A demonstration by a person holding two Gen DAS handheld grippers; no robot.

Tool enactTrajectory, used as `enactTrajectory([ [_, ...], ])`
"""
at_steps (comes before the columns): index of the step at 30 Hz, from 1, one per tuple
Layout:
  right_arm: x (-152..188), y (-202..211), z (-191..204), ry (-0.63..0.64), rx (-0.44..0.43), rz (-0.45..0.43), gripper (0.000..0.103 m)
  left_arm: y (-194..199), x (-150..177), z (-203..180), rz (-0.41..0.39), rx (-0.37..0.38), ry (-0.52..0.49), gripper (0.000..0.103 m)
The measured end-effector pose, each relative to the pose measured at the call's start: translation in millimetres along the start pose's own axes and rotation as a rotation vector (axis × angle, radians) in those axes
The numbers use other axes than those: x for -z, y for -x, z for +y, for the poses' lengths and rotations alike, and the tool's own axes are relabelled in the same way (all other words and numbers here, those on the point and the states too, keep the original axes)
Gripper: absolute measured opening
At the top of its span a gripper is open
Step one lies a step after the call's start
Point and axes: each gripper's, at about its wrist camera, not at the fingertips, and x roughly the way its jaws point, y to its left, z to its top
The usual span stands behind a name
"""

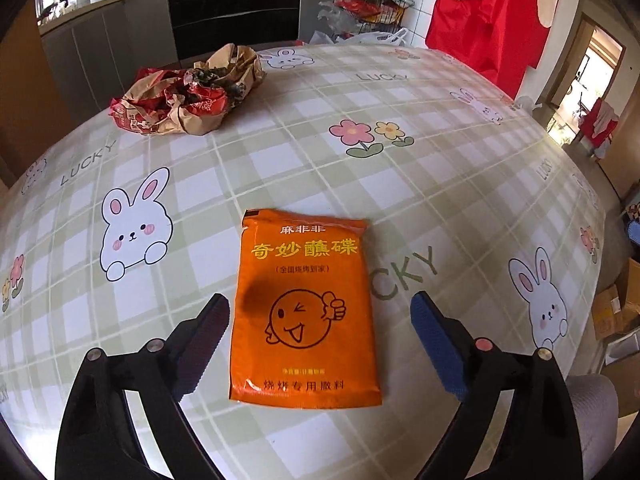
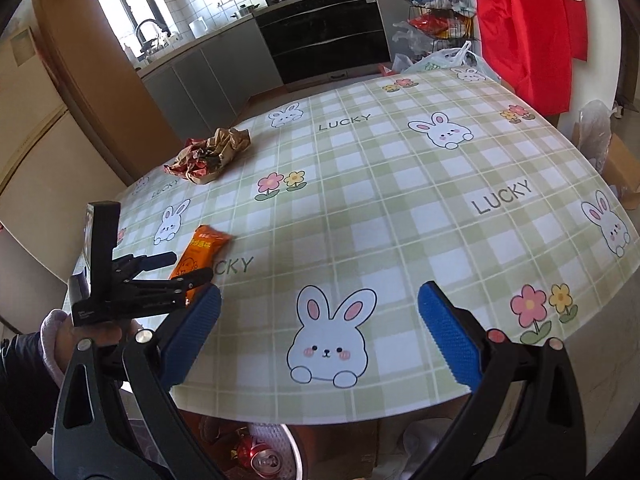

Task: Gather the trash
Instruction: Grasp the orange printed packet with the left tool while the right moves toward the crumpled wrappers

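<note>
An orange seasoning packet (image 1: 306,308) lies flat on the table, between the open fingers of my left gripper (image 1: 320,312), which hovers just above its near half. The packet also shows in the right wrist view (image 2: 202,250), with the left gripper (image 2: 182,268) over it. A crumpled wad of brown and red paper wrappers (image 1: 188,94) lies at the far left of the table, also in the right wrist view (image 2: 210,156). My right gripper (image 2: 320,320) is open and empty above the table's near edge.
The table (image 2: 400,208) wears a green plaid cloth with rabbits and flowers. Below its near edge stands a bin (image 2: 264,456) holding a red can and other trash. Kitchen cabinets, an oven and a wire rack stand behind; red cloth (image 2: 528,28) hangs at right.
</note>
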Motion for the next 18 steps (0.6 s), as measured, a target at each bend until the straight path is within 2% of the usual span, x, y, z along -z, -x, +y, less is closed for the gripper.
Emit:
enactTrajectory([
  [4, -10, -12, 6, 0.024, -0.003, 0.008, 0.097, -10, -4, -1, 0.032, -0.029, -0.007, 0.085],
  [6, -18, -18, 12, 0.056, 0.002, 0.004, 0.097, -10, -3, -3, 0.026, -0.061, -0.038, 0.07],
  [9, -34, -27, 26, 0.111, -0.016, 0.008, 0.097, -4, 0, 7, 0.009, -0.053, -0.013, 0.056],
  [12, -55, -38, 45, 0.174, -0.044, 0.008, 0.097, 9, 6, 30, -0.018, 0.007, 0.076, 0.051],
  [14, -69, -46, 65, 0.242, -0.06, 0.001, 0.097, 25, 11, 46, -0.063, 0.013, 0.115, 0.05],
  [18, -97, -83, 123, 0.468, -0.051, -0.015, 0.097, 62, 21, 79, -0.155, 0.022, 0.189, 0.049],
])
